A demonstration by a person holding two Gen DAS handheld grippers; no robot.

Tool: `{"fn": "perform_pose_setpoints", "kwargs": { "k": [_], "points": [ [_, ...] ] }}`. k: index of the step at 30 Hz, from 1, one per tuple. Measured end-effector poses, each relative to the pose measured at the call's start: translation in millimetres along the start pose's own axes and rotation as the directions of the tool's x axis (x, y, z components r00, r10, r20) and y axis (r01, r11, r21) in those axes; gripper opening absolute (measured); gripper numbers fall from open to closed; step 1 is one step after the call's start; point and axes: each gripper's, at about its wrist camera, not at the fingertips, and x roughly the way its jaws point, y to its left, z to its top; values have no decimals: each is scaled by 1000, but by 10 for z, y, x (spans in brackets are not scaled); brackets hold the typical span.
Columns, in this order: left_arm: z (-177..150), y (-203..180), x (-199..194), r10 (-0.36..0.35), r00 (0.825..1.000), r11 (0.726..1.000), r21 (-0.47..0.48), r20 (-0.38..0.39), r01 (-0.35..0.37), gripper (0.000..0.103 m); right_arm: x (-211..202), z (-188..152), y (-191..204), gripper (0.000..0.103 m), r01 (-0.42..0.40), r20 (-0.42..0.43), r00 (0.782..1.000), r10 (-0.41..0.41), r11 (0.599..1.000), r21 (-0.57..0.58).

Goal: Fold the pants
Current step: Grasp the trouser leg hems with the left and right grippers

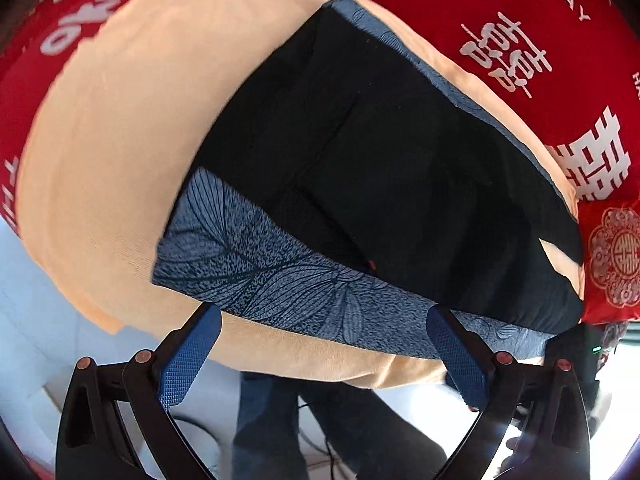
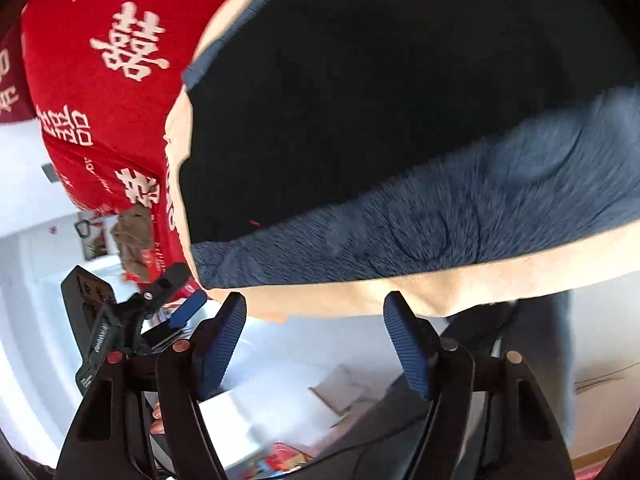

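Note:
The pants (image 1: 380,168) are black with a blue leaf-print band (image 1: 256,264) along the near edge. They lie folded flat on a peach cloth (image 1: 112,140). My left gripper (image 1: 324,320) is open and empty, its fingertips just short of the blue band's near edge. In the right wrist view the same pants (image 2: 380,100) and blue band (image 2: 440,220) fill the upper frame. My right gripper (image 2: 316,308) is open and empty, just below the peach cloth's edge (image 2: 360,292). The left gripper (image 2: 176,300) shows at its left.
A red cover with white characters (image 1: 520,20) lies under the peach cloth and drapes over the edge (image 2: 100,100). A red embroidered cushion (image 1: 612,260) sits at the right. Below are the person's legs (image 1: 320,420) and a pale floor (image 2: 260,400) with small items.

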Motion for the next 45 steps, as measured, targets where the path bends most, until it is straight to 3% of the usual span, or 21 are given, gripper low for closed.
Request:
{"fn": "perform_pose_setpoints", "kwargs": {
  "k": [6,8,9,10,11,16,18,20,22,25,26,28,29,32,35,36,37,39,41,45],
  "points": [
    [-105,132,236,-53,998,998,-40,-23,52,103,151,76,-255,74,-130,85,988,125,990,54],
    [-139,155,259,-61,998,997,-47,-28,59,103,160,123,-304,67,-185,121,978,172,977,105],
    [-156,157,276,-72,997,996,-53,-37,70,103,178,150,-319,48,-218,126,971,202,967,130],
    [-152,153,297,-85,995,995,-61,-45,82,103,181,167,-319,19,-246,129,965,228,958,148],
    [-148,157,310,-102,994,993,-71,-50,98,103,155,185,-295,11,-270,134,959,250,951,152],
    [16,116,382,-215,976,963,-169,-28,208,103,-14,158,-37,11,-317,115,944,308,946,64],
    [73,95,397,-238,971,951,-206,-4,232,95,-54,148,28,11,-321,93,944,317,946,37],
    [131,68,450,-267,964,939,-224,4,261,49,-80,149,21,11,-316,77,946,314,948,21],
    [163,68,512,-303,953,929,-228,-16,291,24,-98,158,-28,15,-304,70,951,302,953,9],
    [188,29,380,-319,948,932,-183,-8,312,24,-106,167,-139,20,-279,73,958,278,960,11],
    [199,-11,312,-319,948,937,-151,-13,314,24,-129,154,-191,26,-262,80,962,261,965,7],
    [211,-76,235,-324,946,942,-106,-25,320,24,-186,125,-328,46,-245,106,965,241,969,23],
    [223,-113,210,-319,947,945,-81,-37,316,24,-233,102,-422,47,-254,127,961,247,966,38],
    [245,-160,205,-302,951,953,-39,-65,300,24,-363,81,-633,47,-279,205,945,257,956,89],
    [261,-135,239,-288,954,958,-37,-84,285,24,-496,43,-949,47,-385,311,896,316,903,191],
    [264,-128,258,-279,956,960,-38,-90,277,24,-517,18,-1029,41,-426,340,878,337,874,233],
    [264,-128,268,-268,959,963,-35,-94,266,24,-549,-4,-1092,9,-451,364,866,344,852,267],
    [254,-144,270,-248,964,969,-31,-97,246,24,-636,-36,-1036,7,-449,379,864,331,848,282],
    [279,-169,169,-245,967,970,-31,-77,243,24,-842,-37,-724,7,-363,350,894,280,911,199],
    [384,-268,-92,-261,965,965,-30,-29,260,24,-1230,93,-266,7,-273,303,922,242,960,66]
  ]
}}
